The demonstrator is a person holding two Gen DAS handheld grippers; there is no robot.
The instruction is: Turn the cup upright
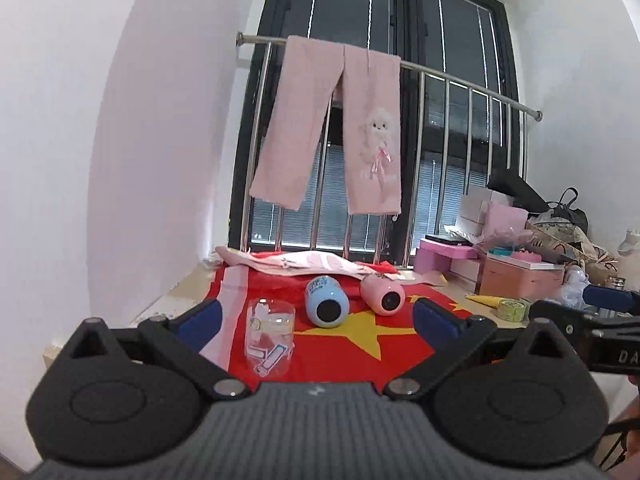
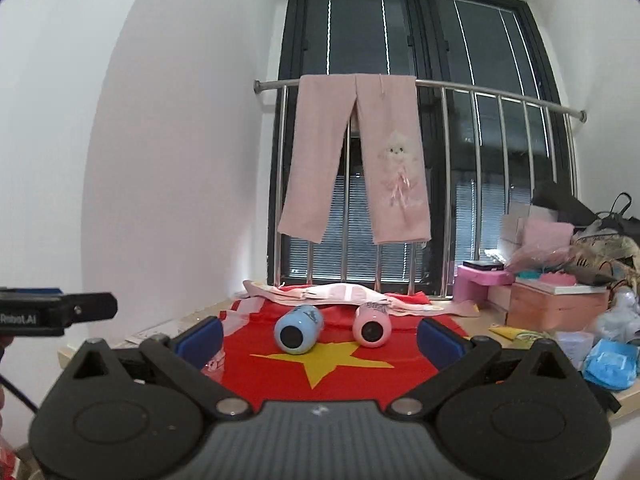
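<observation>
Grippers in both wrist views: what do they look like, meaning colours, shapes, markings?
Both match: the left gripper and right gripper have black linkage arms with silver pivot pins, blue finger pads, round black side housings and a ribbed grey body. White lettering marks their sides, partly readable.

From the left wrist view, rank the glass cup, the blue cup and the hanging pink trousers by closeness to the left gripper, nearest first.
1. Glass cup: standing on the red cloth, just ahead of the left gripper, toward its left.
2. Blue cup: lying on its side, farther back, near centre.
3. Pink trousers: hanging on the rail by the window.
</observation>
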